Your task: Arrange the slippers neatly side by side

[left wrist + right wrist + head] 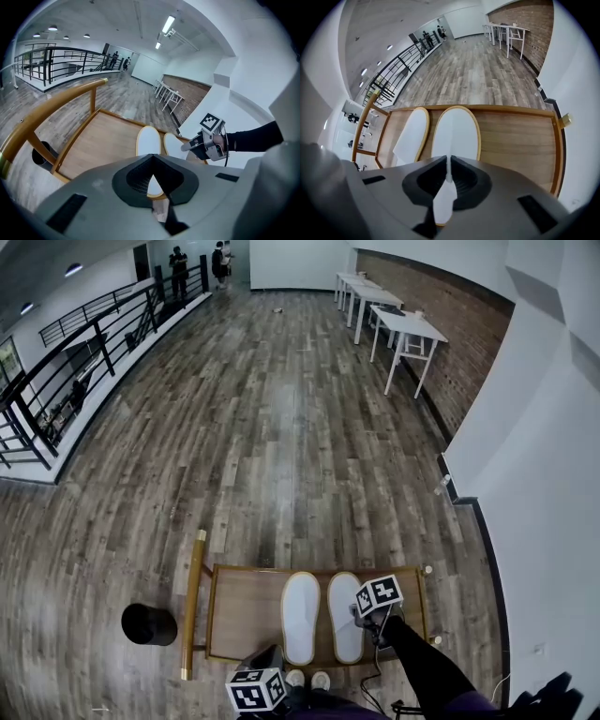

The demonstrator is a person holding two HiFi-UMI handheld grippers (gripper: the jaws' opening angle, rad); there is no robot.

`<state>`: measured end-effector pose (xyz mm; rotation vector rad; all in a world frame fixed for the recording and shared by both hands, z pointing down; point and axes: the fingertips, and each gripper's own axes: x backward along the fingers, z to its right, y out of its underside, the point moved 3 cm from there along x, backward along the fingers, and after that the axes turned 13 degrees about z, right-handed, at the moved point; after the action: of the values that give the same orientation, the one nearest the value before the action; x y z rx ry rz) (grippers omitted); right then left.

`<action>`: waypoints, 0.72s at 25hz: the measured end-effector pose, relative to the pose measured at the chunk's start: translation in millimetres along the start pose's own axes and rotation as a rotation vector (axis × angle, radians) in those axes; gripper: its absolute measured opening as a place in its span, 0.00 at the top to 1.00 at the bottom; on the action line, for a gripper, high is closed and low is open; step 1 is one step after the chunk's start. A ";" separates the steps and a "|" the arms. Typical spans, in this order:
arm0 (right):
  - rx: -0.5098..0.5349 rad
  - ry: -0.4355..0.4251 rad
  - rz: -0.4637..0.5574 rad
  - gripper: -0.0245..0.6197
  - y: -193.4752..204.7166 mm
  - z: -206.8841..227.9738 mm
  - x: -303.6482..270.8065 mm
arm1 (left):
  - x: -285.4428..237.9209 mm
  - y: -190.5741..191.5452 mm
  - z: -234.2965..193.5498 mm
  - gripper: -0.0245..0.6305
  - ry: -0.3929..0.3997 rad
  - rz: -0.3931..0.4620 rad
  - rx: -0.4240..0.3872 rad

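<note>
Clamping the near end of the right slipper (457, 133), which lies lengthwise ahead beside the left slipper (412, 131), the right gripper (448, 164) leads; the left gripper (152, 158) seems closed, empty.

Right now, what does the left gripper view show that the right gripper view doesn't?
Left gripper view only: the left tool, jaws together on nothing, and the right tool seen from outside, held by a dark-sleeved hand. Right gripper view only: the right tool's jaws shut on white material of the right slipper. Both: that slipper beside the left slipper on the wooden cart, the railing, white tables.
</note>
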<state>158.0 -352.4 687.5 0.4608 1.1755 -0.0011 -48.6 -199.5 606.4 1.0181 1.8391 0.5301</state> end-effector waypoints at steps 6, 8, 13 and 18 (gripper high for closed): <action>-0.061 -0.030 0.027 0.93 -3.2 -10.8 -1.8 | -1.9 -3.6 -0.9 0.96 -0.002 0.010 0.050; -0.068 -0.035 0.027 0.93 -5.1 -13.4 -3.2 | -2.5 -5.7 0.0 0.96 0.001 0.015 0.057; -0.031 -0.039 0.014 0.93 -9.7 -22.1 -7.4 | -2.4 -10.9 -2.6 0.96 -0.001 0.027 0.058; -0.013 -0.036 0.005 0.93 -10.4 -25.5 -9.1 | -1.6 -11.8 -3.1 0.96 -0.004 0.031 0.061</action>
<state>129.3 -355.1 684.1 0.4510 1.1382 0.0022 -55.9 -207.2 600.2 1.0886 1.8481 0.4927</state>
